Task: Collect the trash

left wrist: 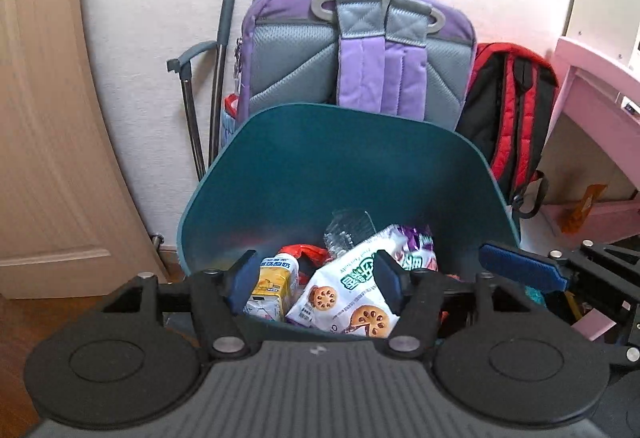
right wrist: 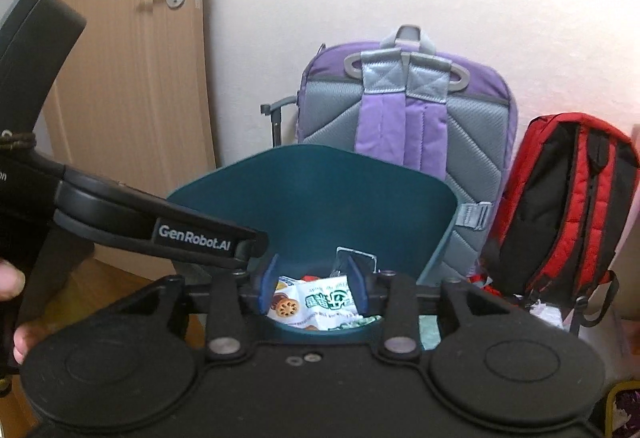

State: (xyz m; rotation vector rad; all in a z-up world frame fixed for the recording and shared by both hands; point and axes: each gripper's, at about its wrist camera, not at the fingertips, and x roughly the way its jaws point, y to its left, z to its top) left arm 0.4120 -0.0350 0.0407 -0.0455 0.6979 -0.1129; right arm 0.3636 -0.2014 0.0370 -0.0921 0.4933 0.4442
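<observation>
The teal bin (left wrist: 340, 174) stood on the floor against a white wall, its opening facing both wrist cameras. Inside it lay the collected trash: a white biscuit packet (left wrist: 344, 294) printed with round biscuits, a small yellow drink carton (left wrist: 272, 286) to its left, a crumpled clear plastic wrapper (left wrist: 348, 228) behind, a red wrapper (left wrist: 304, 252) and a purple-and-white packet (left wrist: 416, 242) at the rear right.

The left gripper (left wrist: 316, 284) hung over the near rim of the bin, its blue-padded fingers spread apart. The biscuit packet and carton showed in the gap below, resting in the bin and touched by neither pad. This gripper was released and held nothing.

The right gripper (right wrist: 314, 284) was likewise poised over the bin, fingers parted, with the biscuit packet (right wrist: 312, 304) visible beneath the gap and not gripped. It too was released. In the left wrist view its blue pad appeared at the right edge beside the bin. In the right wrist view the left device (right wrist: 120, 222) crossed from the left, with part of a hand (right wrist: 12, 286) at the frame edge.

Behind the bin a purple-and-grey backpack (left wrist: 360, 50) leaned on the wall, a red-and-black backpack (left wrist: 508, 110) just to its right. A wooden door (right wrist: 128, 78) stood at the left.
</observation>
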